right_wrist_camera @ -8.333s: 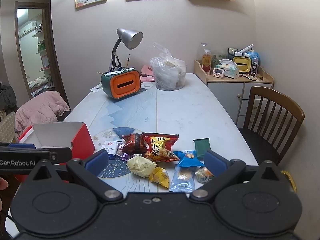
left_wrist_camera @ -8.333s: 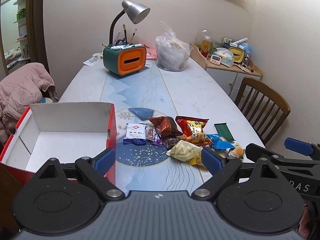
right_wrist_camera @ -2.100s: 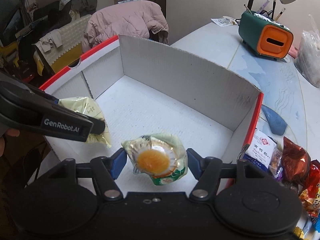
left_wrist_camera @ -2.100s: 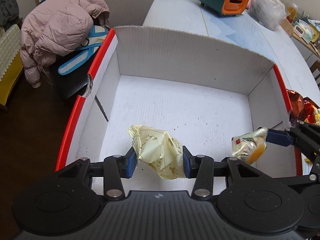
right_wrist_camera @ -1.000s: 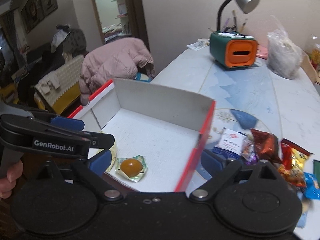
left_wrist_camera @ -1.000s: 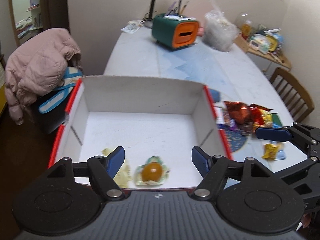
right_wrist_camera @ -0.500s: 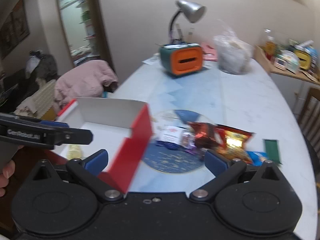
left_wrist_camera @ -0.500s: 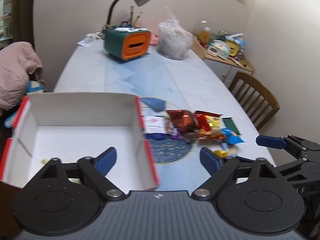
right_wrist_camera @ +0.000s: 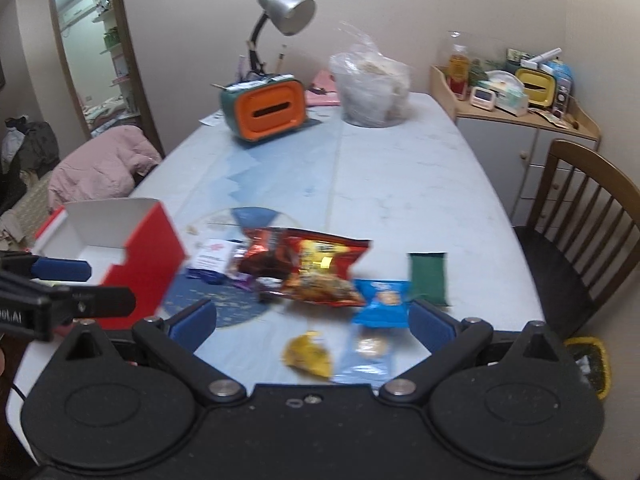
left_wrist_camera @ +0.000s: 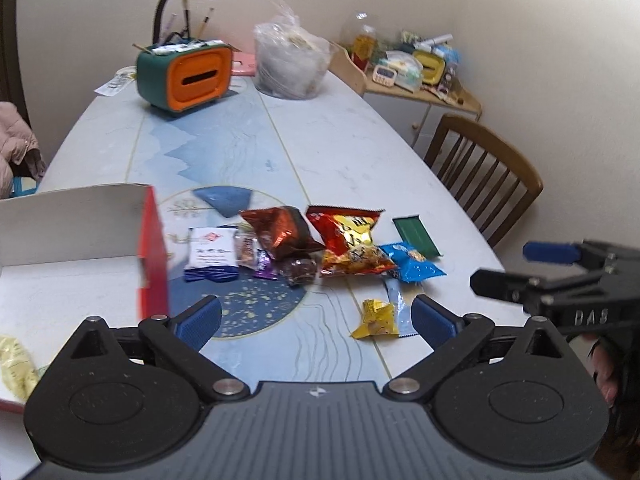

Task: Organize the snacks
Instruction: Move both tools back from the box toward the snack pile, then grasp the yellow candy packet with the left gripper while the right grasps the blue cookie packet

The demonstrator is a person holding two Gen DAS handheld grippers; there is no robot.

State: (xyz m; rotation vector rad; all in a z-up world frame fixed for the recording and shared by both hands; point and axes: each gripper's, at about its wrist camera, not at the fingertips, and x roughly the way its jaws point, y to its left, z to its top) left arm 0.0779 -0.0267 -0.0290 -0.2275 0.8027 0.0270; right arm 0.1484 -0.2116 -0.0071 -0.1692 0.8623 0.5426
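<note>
Both hand-held grippers hang above the near edge of the desk (left_wrist_camera: 340,148), jaws spread wide and holding nothing: left hand-held gripper (left_wrist_camera: 316,318), right hand-held gripper (right_wrist_camera: 312,320). The right one also shows at the right edge of the left wrist view, the left one at the left edge of the right wrist view. The red-and-white cardboard box (left_wrist_camera: 154,240) sits at the desk's left near corner; a pale yellow packet (left_wrist_camera: 14,364) lies inside on its floor near the front, mostly cut off by the frame. The rest of the snacks lie loose on the desk right of the box: white-and-blue packet (left_wrist_camera: 210,254) nearest the box, then a dark red foil bag (left_wrist_camera: 282,230) overlapping a red-and-yellow chip bag (left_wrist_camera: 350,240), with small purple and brown wrapped pieces tucked under them. A blue snack packet (left_wrist_camera: 414,266) touches the chip bag's right side; a green packet (left_wrist_camera: 416,236) lies just beyond it. A small yellow packet (left_wrist_camera: 376,318) and a pale blue sachet (right_wrist_camera: 366,354) lie side by side closest to the grippers, between the right gripper's fingers in its own view. At the far end: green-and-orange tissue box (left_wrist_camera: 186,76), desk lamp (right_wrist_camera: 286,12), clear plastic bag (left_wrist_camera: 292,62). A wooden chair (left_wrist_camera: 484,176) stands at the right.
</note>
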